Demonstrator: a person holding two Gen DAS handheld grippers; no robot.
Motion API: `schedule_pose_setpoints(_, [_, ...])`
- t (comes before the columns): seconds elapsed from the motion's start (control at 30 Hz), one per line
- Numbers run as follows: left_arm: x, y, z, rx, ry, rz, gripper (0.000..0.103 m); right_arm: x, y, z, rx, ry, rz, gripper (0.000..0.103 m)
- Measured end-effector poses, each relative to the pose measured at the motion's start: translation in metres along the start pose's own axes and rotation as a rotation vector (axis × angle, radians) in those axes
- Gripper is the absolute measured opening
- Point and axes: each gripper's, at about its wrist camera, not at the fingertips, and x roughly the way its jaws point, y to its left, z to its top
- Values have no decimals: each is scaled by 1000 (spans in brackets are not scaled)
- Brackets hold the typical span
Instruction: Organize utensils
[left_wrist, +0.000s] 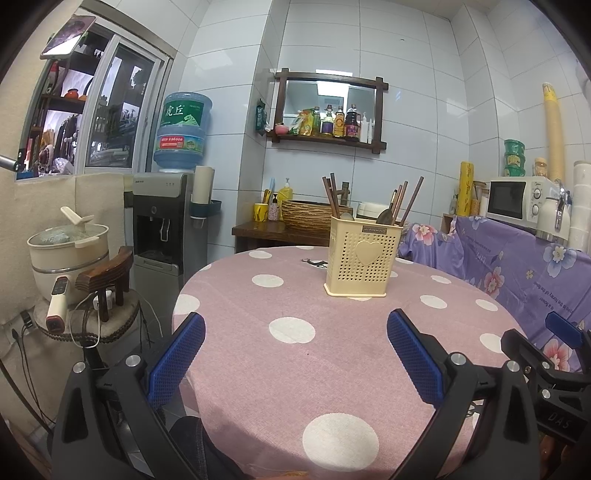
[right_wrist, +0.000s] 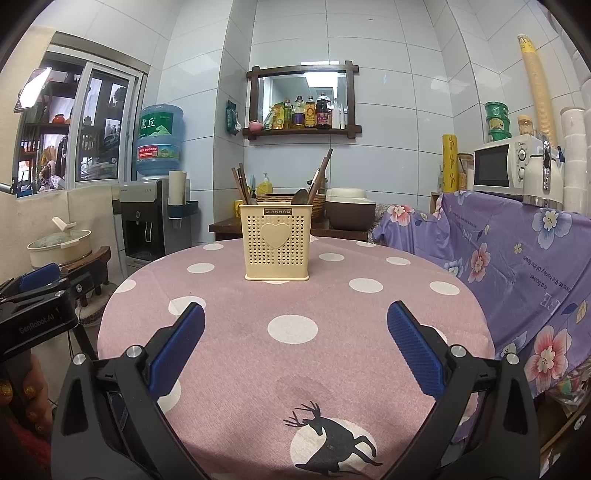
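Grippers first: your left gripper (left_wrist: 295, 354) has its blue-padded jaws spread wide with nothing between them, hovering over the near edge of the round table with the pink polka-dot cloth (left_wrist: 236, 295). Your right gripper (right_wrist: 295, 347) is the same: jaws apart, empty, over the near half of the table.

Cream perforated plastic utensil caddy with a heart on its front (right_wrist: 277, 242) stands upright toward the far side of the table, well apart from both grippers. Brown chopsticks (right_wrist: 242, 186) fan out of its left compartment; a dark spoon (right_wrist: 300, 196) and more sticks lean out of the right. No loose utensils visible on the cloth, so the sorting looks done or close to it.

Risks, as I judge them:
- Caddy is light and top-heavy; snagging a leaning stick could tip it.
- Cloth may slide if you drag across it.
- Both grippers sit close together; watch for a clash.
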Motion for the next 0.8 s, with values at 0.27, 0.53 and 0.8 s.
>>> schedule_pose_setpoints(0.27, [1, 2, 1, -1, 5, -1, 98, 2, 0, -1, 0, 9, -5, 98])
schedule_pose_setpoints(0.53, [0, 3, 0, 0, 3, 2, 98, 3, -2, -3, 9, 14, -11, 98])
schedule_pose_setpoints(0.8, [0, 4, 1, -6, 10, 6, 98, 3, -2, -2, 9, 18, -8, 98])
